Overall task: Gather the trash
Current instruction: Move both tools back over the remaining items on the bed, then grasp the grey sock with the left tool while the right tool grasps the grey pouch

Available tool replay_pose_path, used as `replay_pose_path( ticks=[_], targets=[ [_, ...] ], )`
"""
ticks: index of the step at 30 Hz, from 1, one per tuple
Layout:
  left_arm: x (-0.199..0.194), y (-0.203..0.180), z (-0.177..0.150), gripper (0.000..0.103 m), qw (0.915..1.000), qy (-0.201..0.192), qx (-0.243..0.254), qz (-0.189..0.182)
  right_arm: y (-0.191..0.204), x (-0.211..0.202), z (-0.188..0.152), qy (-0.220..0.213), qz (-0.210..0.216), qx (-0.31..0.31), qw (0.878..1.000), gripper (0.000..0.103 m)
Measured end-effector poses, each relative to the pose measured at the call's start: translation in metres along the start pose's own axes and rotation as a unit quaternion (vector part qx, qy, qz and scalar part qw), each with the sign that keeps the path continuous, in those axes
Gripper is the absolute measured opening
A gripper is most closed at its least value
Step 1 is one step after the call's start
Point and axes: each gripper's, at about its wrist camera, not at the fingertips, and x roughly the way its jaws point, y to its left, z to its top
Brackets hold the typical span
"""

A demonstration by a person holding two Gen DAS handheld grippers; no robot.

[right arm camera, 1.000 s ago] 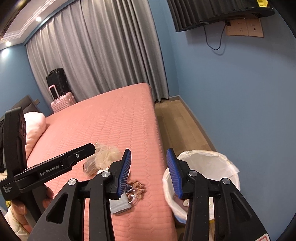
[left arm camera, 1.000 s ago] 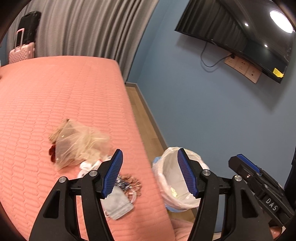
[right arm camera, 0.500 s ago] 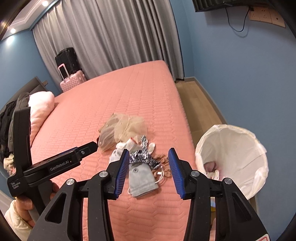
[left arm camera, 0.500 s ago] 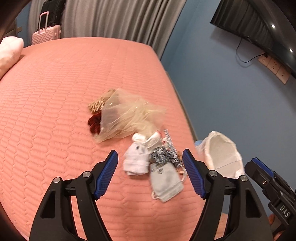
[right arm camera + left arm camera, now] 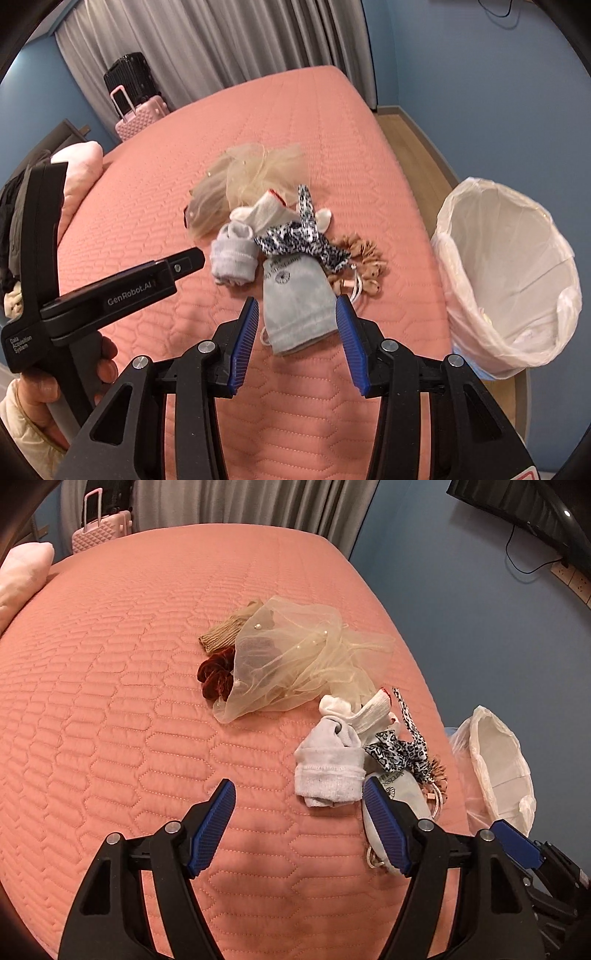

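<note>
Trash: lay in a loose heap on the bed (image 5: 110,701), near the edge facing the bin (image 5: 517,258).

At the right gripper (image 5: 296,301): stood partly spread and released, with nothing pinched. Framed the near end of a grey face mask (image 5: 291,284) between ribbed blue pads, probably lined up for a first pick.

At the left gripper (image 5: 298,782): gaped wide and empty over bare quilt, just short of a white sock (image 5: 328,768). Likely opened that far to take the sock's bulky rolled cuff.

Further out: draped a leopard-print ribbon (image 5: 299,240) across the mask's far end. Bunched a tan scrunchie (image 5: 364,254) beside it, touching. Puffed up a bundle of sheer cream netting (image 5: 291,664) dotted with small beads. Tucked a dark red velvety scrunchie (image 5: 214,675) against that bundle's left side.

All soft, limp and tangled; apt to drag neighbours along when lifted.

Beyond the bed: stood off the mattress on the wood floor, mouth open and lined with a thin white bag, seemingly placed for short drops.
</note>
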Motion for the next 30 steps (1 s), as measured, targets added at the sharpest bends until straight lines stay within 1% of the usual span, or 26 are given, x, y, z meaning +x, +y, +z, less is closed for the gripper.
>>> replay_pose_path(
  ticks=[10, 11, 13, 17, 20, 22, 23, 24, 25, 26, 27, 30],
  targets=[
    [0.033, -0.009, 0.005, 0.068, 0.9997, 0.022, 0.006, -0.006, -0.013, 0.036, -0.007, 0.036, -0.006, 0.019, 0.999, 0.043],
    [0.036, -0.01, 0.005, 0.064, 0.9997, 0.024, 0.007, -0.008, -0.014, 0.04, -0.007, 0.041, -0.004, 0.022, 0.999, 0.043],
    [0.041, -0.01, 0.006, 0.061, 0.9994, 0.031, 0.005, -0.016, -0.015, 0.048, -0.008, 0.047, -0.004, 0.023, 0.999, 0.043],
    [0.047, -0.01, 0.006, 0.046, 0.9987, 0.04, 0.003, -0.032, -0.016, 0.061, -0.009, 0.059, -0.002, 0.027, 0.998, 0.043],
    [0.046, -0.01, 0.004, 0.035, 0.9985, 0.04, 0.008, -0.038, -0.017, 0.07, -0.01, 0.066, 0.003, 0.033, 0.997, 0.037],
    [0.045, -0.01, 0.003, 0.031, 0.9984, 0.038, 0.012, -0.041, -0.017, 0.075, -0.011, 0.072, 0.008, 0.035, 0.997, 0.025],
    [0.044, -0.009, 0.003, 0.028, 0.9983, 0.037, 0.012, -0.043, -0.017, 0.077, -0.012, 0.075, 0.01, 0.037, 0.996, 0.023],
    [0.043, -0.008, 0.003, 0.028, 0.9983, 0.037, 0.012, -0.044, -0.017, 0.08, -0.012, 0.076, 0.011, 0.037, 0.996, 0.018],
    [0.042, -0.008, 0.003, 0.026, 0.9983, 0.035, 0.011, -0.046, -0.017, 0.08, -0.012, 0.076, 0.015, 0.037, 0.996, 0.01],
    [0.04, -0.007, 0.003, 0.026, 0.9982, 0.034, 0.01, -0.047, -0.016, 0.08, -0.013, 0.075, 0.017, 0.037, 0.996, 0.006],
    [0.036, -0.005, 0.003, 0.026, 0.9983, 0.032, 0.01, -0.047, -0.015, 0.079, -0.012, 0.074, 0.018, 0.035, 0.996, 0.003],
    [0.025, -0.004, 0.004, 0.025, 0.9988, 0.021, 0.01, -0.043, -0.012, 0.07, -0.009, 0.064, 0.024, 0.031, 0.997, 0.003]
  ],
)
